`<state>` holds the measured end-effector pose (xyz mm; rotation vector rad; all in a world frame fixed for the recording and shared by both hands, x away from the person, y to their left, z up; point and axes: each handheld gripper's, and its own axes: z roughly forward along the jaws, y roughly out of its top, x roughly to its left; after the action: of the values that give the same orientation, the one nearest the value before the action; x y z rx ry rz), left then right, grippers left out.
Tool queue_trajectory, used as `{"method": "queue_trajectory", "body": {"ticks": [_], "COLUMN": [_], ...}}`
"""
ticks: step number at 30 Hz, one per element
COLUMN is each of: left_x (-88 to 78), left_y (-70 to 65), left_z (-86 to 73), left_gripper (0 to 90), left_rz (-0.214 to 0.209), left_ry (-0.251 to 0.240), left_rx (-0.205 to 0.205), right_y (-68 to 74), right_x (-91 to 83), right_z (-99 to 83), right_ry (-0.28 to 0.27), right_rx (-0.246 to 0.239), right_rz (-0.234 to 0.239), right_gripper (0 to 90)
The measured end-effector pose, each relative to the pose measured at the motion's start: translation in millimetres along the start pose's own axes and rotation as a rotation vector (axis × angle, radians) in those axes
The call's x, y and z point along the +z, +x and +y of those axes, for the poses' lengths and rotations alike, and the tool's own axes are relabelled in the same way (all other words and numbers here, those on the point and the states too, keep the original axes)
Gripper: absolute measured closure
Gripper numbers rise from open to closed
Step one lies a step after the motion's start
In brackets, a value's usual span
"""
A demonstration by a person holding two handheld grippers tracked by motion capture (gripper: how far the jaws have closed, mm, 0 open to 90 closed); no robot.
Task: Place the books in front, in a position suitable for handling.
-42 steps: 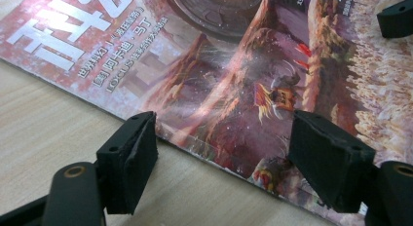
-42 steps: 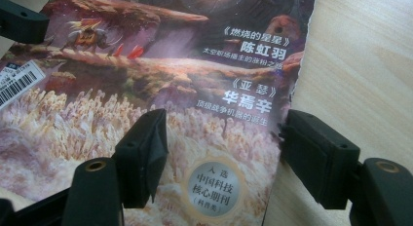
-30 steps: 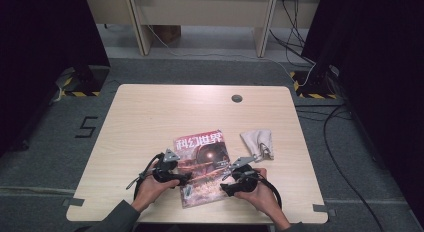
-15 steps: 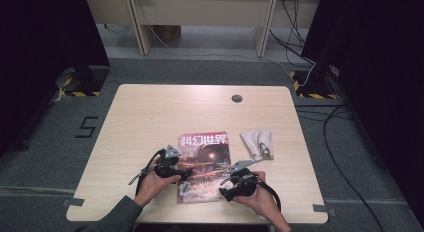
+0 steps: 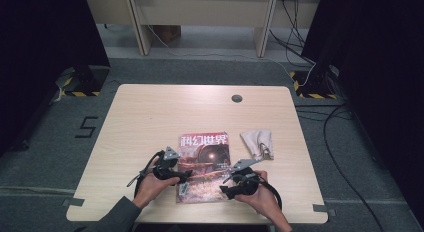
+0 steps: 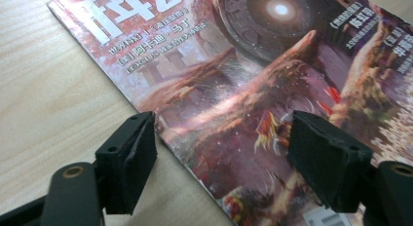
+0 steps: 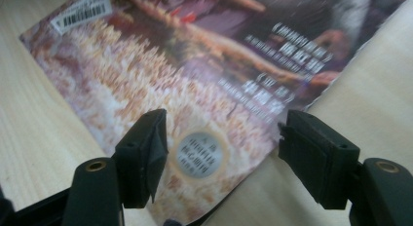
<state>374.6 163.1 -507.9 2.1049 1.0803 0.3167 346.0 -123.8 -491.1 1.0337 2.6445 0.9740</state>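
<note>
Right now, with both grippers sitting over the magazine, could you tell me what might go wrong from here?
1. The magazine lies flat on the table; the left gripper straddles its spine edge with open jaws, so closing may only scrape the glossy cover.
2. The right gripper is open over the near corner; a pinch there could crease it.
3. The small cloth pouch lies close beside the magazine, so sliding the magazine that way could push it.
</note>
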Motion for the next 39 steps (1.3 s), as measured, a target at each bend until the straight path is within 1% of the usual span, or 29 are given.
{"method": "queue_trajectory", "body": {"ticks": [3,4,5,6,8,10,11,12,16,17,18,19,23,24,25,26,27,30,32,33,36,37,39], "left_x": [-7.7,-7.7,-13.4,-15.1,-20.0,-25.3,-25.3,-30.5,-37.9,-37.9,-39.4,-39.4,-41.6,-43.3,-44.4,-45.8,-47.1,-50.7,-52.8,-53.5,-55.1,-55.1,-55.5], "left_y": [2.0,2.0,4.7,5.7,7.4,8.1,8.1,7.7,5.0,5.0,3.2,3.2,-5.2,-8.0,-9.3,-11.2,-12.9,-17.4,-19.8,-20.9,-22.5,-22.5,-23.8], "left_z": [-1.3,-1.3,-3.0,-4.0,-7.6,-11.6,-11.6,-15.8,-24.8,-24.8,-28.1,-28.1,-34.5,-35.6,-36.1,-37.1,-38.2,-41.4,-43.1,-43.8,-45.9,-45.9,-47.5], "left_gripper": [22.9,22.5,21.8,21.2,20.4,19.8,19.7,19.7,19.7,19.7,19.7,19.7,19.7,19.7,19.7,19.6,19.3,18.8,18.3,18.3,18.1,18.1,18.0], "left_rz": [-0.009,-0.009,-0.008,-0.01,-0.011,-0.014,-0.014,-0.015,-0.017,-0.017,-0.019,-0.019,-0.033,-0.035,-0.037,-0.039,-0.043,-0.058,-0.063,-0.065,-0.069,-0.069,-0.072], "left_ry": [-0.022,-0.022,-0.033,-0.035,-0.039,-0.041,-0.041,-0.043,-0.04,-0.04,-0.036,-0.036,-0.023,-0.025,-0.028,-0.031,-0.034,-0.038,-0.045,-0.049,-0.046,-0.046,-0.044], "left_rx": [-0.029,-0.029,-0.043,-0.049,-0.064,-0.066,-0.066,-0.067,-0.061,-0.061,-0.059,-0.059,-0.044,-0.037,-0.031,-0.029,-0.027,-0.015,-0.012,-0.013,-0.008,-0.008,-0.005], "right_y": [-7.1,-9.6,-14.0,-18.3,-26.0,-32.2,-32.2,-38.5,-46.3,-48.1,-49.8,-49.8,-57.0,-59.3,-61.2,-63.5,-66.0,-71.7,-74.1,-75.1,-79.9,-83.6,-89.2], "right_x": [-6.1,-7.5,-9.8,-11.7,-15.1,-17.9,-17.9,-21.6,-26.2,-26.7,-26.7,-26.7,-28.8,-29.8,-30.7,-31.3,-31.4,-32.8,-35.9,-38.4,-43.2,-44.8,-46.5], "right_z": [0.7,0.6,0.6,0.3,-1.2,-2.5,-2.5,-3.2,-2.7,-2.5,-2.3,-2.3,-0.3,0.2,0.9,1.0,0.9,-0.9,-0.5,0.6,3.3,4.4,5.2], "right_ry": [-0.048,-0.063,-0.082,-0.098,-0.112,-0.12,-0.12,-0.13,-0.154,-0.158,-0.164,-0.164,-0.184,-0.19,-0.2,-0.207,-0.212,-0.216,-0.225,-0.232,-0.257,-0.259,-0.262], "right_rx": [0.009,0.013,0.024,0.029,0.052,0.061,0.061,0.074,0.087,0.097,0.099,0.099,0.123,0.122,0.136,0.133,0.144,0.163,0.162,0.159,0.178,0.184,0.205], "right_rz": [-0.052,-0.062,-0.079,-0.096,-0.127,-0.148,-0.148,-0.173,-0.196,-0.201,-0.203,-0.203,-0.23,-0.236,-0.242,-0.247,-0.247,-0.262,-0.265,-0.278,-0.291,-0.301,-0.303], "right_gripper": [34.1,34.5,34.8,35.3,35.7,36.3,36.3,36.6,37.0,37.0,36.9,36.9,36.0,35.7,35.7,35.6,35.3,35.1,34.8,34.8,34.7,34.6,34.6]}}
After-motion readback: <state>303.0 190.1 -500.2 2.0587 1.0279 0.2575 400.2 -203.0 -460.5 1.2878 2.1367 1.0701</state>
